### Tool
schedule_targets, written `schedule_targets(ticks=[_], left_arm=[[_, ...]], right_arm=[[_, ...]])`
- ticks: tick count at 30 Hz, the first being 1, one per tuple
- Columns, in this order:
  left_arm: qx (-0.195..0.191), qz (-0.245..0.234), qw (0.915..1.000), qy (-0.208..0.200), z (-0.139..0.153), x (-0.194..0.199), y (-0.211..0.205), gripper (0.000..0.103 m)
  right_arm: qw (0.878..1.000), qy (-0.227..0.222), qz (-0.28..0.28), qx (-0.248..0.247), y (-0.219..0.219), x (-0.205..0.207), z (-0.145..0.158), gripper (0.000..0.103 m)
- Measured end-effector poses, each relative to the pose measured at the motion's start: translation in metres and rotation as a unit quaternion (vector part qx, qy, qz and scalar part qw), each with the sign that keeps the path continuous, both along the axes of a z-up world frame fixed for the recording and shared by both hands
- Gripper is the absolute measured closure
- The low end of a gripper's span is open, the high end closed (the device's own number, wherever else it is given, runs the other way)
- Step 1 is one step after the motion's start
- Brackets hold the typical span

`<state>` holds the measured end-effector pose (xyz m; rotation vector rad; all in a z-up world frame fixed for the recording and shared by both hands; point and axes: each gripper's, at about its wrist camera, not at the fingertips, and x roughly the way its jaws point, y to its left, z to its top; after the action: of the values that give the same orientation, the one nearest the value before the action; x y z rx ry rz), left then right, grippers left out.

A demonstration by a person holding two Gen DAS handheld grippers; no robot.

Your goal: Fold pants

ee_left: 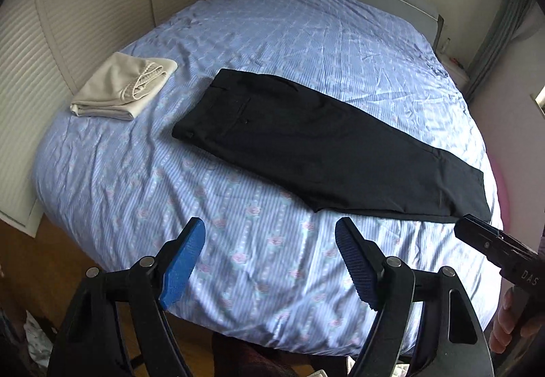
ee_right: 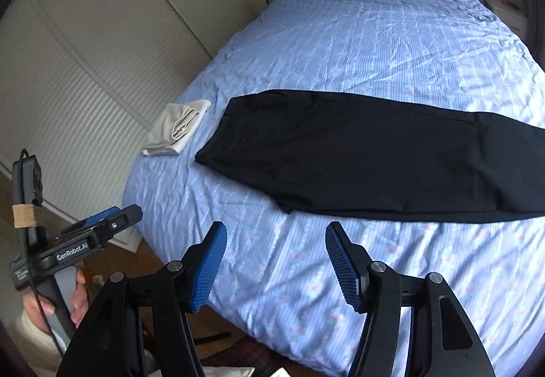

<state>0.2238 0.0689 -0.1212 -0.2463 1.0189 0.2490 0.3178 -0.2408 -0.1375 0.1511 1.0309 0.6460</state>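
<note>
Here we hold both grippers, left point(ee_left: 270, 263) and right point(ee_right: 274, 266), open and empty above the bed point(ee_left: 238, 240), since the halved trousers point(ee_left: 323, 145) lie flat awaiting another fold.

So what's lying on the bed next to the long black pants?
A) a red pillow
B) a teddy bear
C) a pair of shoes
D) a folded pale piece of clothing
D: a folded pale garment lies on the blue bedsheet, just beyond the waistband end of the black pants and not touching them; no pillow, shoes or toy show on the bed.
</note>
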Motion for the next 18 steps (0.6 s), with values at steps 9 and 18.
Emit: schedule_targets(ticks=[9,18], left_arm=[[0.0,-0.047,0.9973,0.056,-0.051,0.011,0.064,0.025],[-0.062,-0.011,0.9951,0.077,-0.128,0.041,0.053,0.025]], right_arm=[[0.998,0.04,-0.033,-0.047,0.097,-0.004,-0.052,0.042],[0.994,0.07,-0.034,-0.082,0.103,0.048,-0.136,0.042]])
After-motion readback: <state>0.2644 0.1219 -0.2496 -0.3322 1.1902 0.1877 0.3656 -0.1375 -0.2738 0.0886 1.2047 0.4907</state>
